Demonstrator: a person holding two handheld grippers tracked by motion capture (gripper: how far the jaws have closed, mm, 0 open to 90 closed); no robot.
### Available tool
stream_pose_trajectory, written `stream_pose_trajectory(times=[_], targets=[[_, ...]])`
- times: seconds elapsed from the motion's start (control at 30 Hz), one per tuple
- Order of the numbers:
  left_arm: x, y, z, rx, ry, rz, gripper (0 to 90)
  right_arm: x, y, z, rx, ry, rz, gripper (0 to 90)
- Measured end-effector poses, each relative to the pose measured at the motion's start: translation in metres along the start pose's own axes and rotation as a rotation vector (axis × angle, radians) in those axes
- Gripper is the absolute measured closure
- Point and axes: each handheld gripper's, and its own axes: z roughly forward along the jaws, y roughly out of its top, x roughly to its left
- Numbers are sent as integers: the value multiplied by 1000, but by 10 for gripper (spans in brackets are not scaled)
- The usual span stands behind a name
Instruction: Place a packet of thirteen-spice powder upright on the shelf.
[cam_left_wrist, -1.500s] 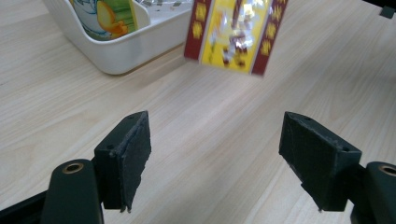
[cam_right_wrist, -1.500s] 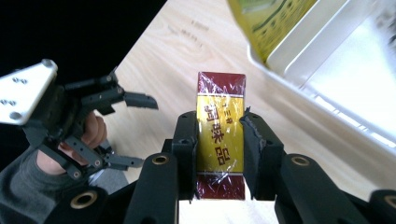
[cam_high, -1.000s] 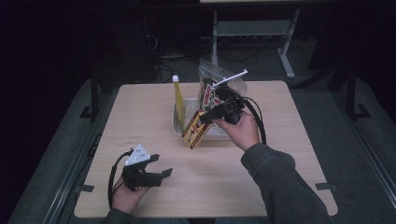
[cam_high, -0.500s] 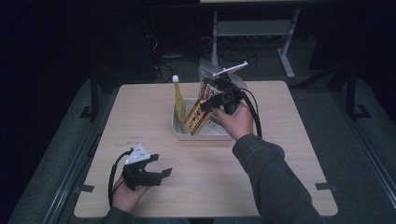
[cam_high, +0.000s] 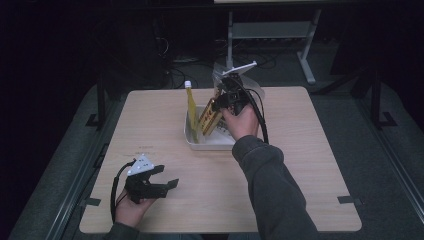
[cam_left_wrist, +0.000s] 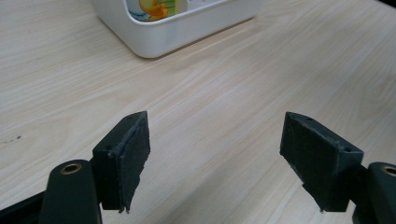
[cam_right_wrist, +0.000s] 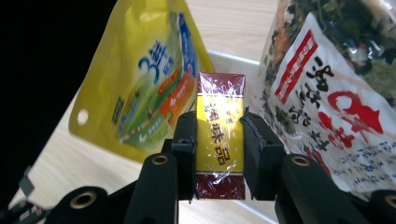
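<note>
Right hand-held gripper (cam_right_wrist: 218, 154) pinching yellow box (cam_right_wrist: 220, 140) between pads, holding it tilted over white bin (cam_high: 192, 134). Left hand-held gripper (cam_left_wrist: 218, 158) resting spread on tabletop (cam_high: 310, 150).

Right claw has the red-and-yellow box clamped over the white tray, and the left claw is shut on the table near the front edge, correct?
Not quite. The left claw is open, its jaws standing wide apart with nothing between them, as the left gripper view shows. The rest holds: the right claw has the red-and-yellow box clamped, over the white tray.
</note>
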Motion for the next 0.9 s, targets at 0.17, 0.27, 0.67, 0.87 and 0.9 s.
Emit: stream_pose_trajectory(times=[0.17,0.27,0.67,0.87,0.9], targets=[[1,-1,0,2,-2,2,237,0,1,7,-18,-8,57,680],[1,-1,-1,0,-2,2,237,1,2,13,-21,-16,83,680],[2,0,-1,-3,-1,0,237,2,3,26,-36,-36,141,680],[1,0,0,-4,-5,0,237,3,2,29,-39,-46,145,678],[1,0,0,-5,-5,0,237,4,1,30,-38,-50,141,677]])
